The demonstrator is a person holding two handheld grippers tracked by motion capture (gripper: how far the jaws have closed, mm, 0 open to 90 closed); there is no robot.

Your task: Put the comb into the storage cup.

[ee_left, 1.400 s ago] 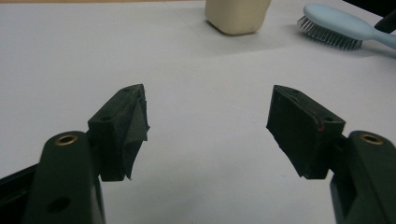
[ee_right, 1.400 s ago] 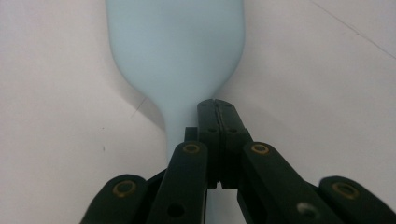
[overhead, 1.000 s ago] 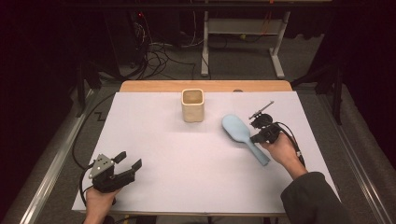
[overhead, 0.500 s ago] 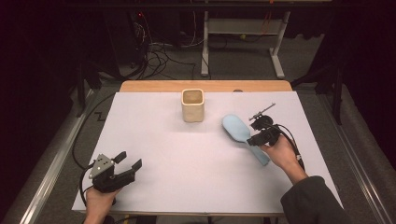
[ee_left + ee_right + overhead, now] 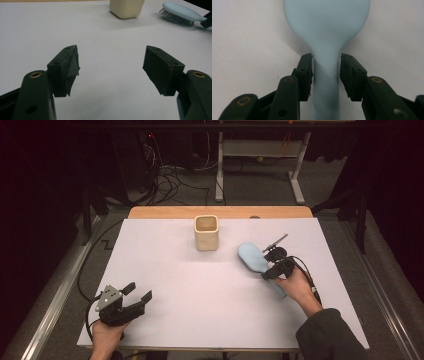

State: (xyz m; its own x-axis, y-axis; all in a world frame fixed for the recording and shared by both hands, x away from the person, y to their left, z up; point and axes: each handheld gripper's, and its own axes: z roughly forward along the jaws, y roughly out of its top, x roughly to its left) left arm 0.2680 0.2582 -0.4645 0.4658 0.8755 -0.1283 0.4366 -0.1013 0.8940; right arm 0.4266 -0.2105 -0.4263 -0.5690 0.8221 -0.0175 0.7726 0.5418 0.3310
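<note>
The light-blue hairbrush (image 5: 256,261) lies bristles-down on the right half of the white counter (image 5: 210,305), its head pointing toward the far edge and its handle running back toward the person. The right tool (image 5: 326,75) straddles the neck of that handle, just below where it widens into the head: one jaw looks to be touching the handle's side, while a thin gap shows at the other, so the jaws are closing around the brush rather than clenched on it. From where I stand this looks like the grasping step of a pick-up, with the brush not yet raised off the surface.

The next move, I'd judge, calls for squeezing the jaws fully onto the narrow neck, then lifting straight up so the heavier head doesn't swing down.

A cream cup (image 5: 206,233) stands upright near the far middle of the counter, to the left of the brush head and apart from it; if the brush is meant for it, the path across is short and bare. The right edge of the counter is well clear of the brush.

The left tool (image 5: 131,299) rests at the near left corner, jaws spread wide and holding nothing, with open white surface between it and everything else.
</note>
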